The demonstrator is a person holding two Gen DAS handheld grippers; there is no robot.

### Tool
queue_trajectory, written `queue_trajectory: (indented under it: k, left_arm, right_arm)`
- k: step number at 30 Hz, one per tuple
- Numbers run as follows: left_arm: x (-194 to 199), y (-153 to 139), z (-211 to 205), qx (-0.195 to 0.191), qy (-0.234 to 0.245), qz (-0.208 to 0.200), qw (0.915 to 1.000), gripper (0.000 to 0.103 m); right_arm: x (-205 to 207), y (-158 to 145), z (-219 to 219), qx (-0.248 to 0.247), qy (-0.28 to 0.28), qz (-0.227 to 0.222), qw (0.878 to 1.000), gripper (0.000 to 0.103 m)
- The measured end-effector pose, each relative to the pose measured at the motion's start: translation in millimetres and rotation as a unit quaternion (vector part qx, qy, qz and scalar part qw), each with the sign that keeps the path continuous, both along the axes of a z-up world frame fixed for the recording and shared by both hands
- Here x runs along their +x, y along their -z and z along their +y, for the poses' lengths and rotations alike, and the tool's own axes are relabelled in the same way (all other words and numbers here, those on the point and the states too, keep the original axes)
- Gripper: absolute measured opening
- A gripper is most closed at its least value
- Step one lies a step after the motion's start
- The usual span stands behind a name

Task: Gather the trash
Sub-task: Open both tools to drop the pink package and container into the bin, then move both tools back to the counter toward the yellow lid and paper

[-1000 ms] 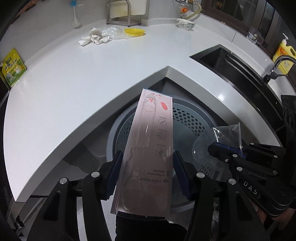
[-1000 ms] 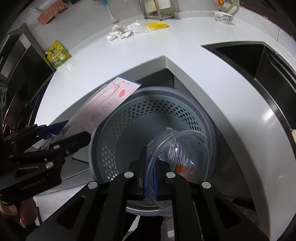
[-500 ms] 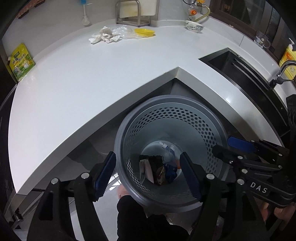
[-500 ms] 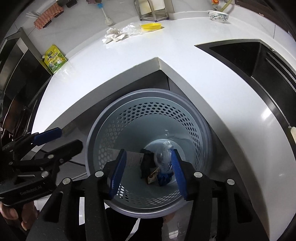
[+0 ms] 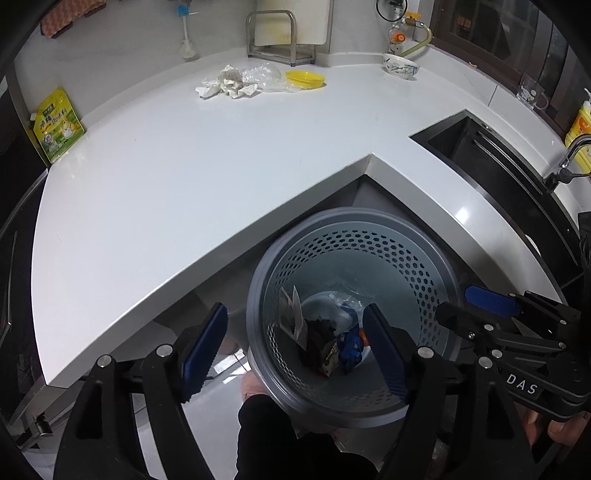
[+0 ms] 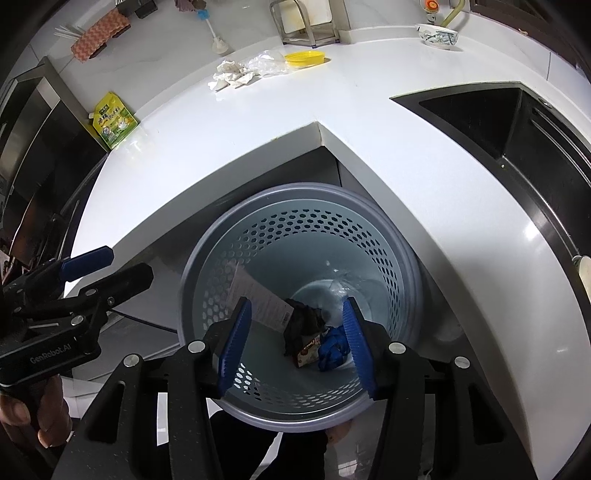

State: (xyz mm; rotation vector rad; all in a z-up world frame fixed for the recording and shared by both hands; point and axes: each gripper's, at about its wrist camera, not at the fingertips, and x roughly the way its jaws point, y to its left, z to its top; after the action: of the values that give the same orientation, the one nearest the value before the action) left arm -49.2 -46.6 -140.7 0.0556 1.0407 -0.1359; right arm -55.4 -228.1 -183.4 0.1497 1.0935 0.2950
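Note:
A grey perforated trash bin [image 5: 417, 258] [image 6: 207, 266] stands on the floor under the counter corner. Inside lie a flat package [image 6: 258, 299], a clear plastic lid [image 6: 336, 295], dark scraps and a blue scrap [image 6: 332, 350]. My left gripper [image 5: 295, 350] is open and empty above the bin's near rim; it also shows in the right wrist view [image 6: 110, 266]. My right gripper [image 6: 295, 343] is open and empty over the bin; it also shows in the left wrist view [image 5: 469, 306]. Crumpled tissues [image 5: 229, 85] [image 6: 232, 75] and clear plastic wrap [image 5: 266, 75] lie at the counter's back.
The white counter [image 5: 184, 166] wraps around the bin. A yellow dish [image 5: 306, 78], a bowl [image 5: 400, 66] and a metal rack [image 5: 280, 33] stand at the back. A green-yellow pouch [image 5: 57, 125] leans at the left. A black sink [image 5: 491, 162] with tap is at the right.
Both grippers opened: the flat package dropped from the left one and the clear lid from the right one into the bin. Both grippers then rose a little.

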Motion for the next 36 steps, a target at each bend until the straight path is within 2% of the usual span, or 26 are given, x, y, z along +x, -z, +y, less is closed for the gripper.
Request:
queue_trajectory:
  k: [14,18,27,36]
  left_arm:
    - [21.9,-39.6,27.8,0.002,-0.019,-0.04,0.999,0.086]
    - [38.8,-49.5,44.4,-0.003,-0.031,-0.048,0.9984,0.092]
    - [101.3,-66.1,83.1,0.005,-0.041,-0.071,0.9966,0.096]
    - [184.8,-63.9,98.0,0.0,-0.028,-0.088,0.9957,0.096]
  right_arm:
    - [31.1,-30.0,9.8,0.019,0.011,-0.035,0.999,0.064]
    - [49.1,-40.7,18.6,0.022,0.013,-0.052,0.998,0.068]
    - [103.5,-56.1,37.5,0.017,0.034,-0.074,0.997,0.071]
    - [176.6,-59.5,41.2,-0.01,0.061,-0.085,0.995,0.071]
